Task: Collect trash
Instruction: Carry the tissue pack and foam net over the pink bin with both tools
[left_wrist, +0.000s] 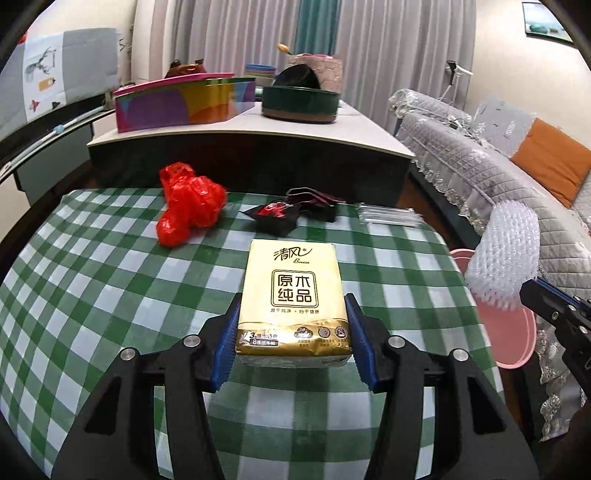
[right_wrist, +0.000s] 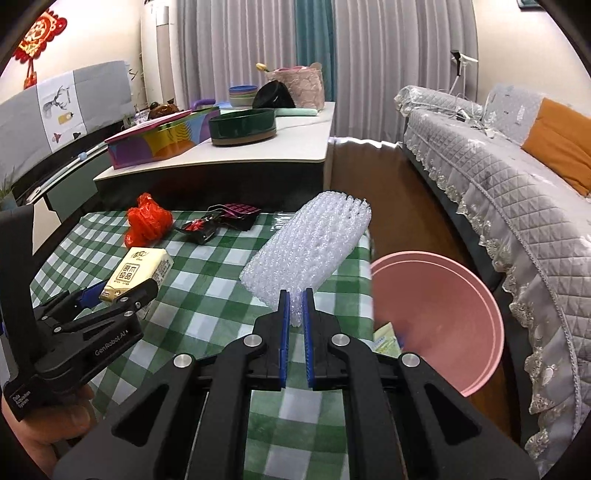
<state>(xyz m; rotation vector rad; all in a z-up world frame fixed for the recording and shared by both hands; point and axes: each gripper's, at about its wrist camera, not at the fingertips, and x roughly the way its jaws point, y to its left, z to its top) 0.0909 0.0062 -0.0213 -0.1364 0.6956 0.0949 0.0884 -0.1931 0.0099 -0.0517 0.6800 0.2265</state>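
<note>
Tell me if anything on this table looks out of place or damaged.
Nothing looks damaged or spilled. The red plastic bag lies crumpled and the dark wrappers lie torn open at the far edge. The tissue pack, intact, is clamped in the left gripper; it looks unused, odd among trash.

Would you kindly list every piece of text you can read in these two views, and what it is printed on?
"清风 Breeze", "原木纯品": tissue pack, held in the left tool.
Smaller lines near the pack's bottom: too small to read surely.
"GenRobot.AI": left tool's body, in the right wrist view.
Red wall ornament: character blurred.
</note>
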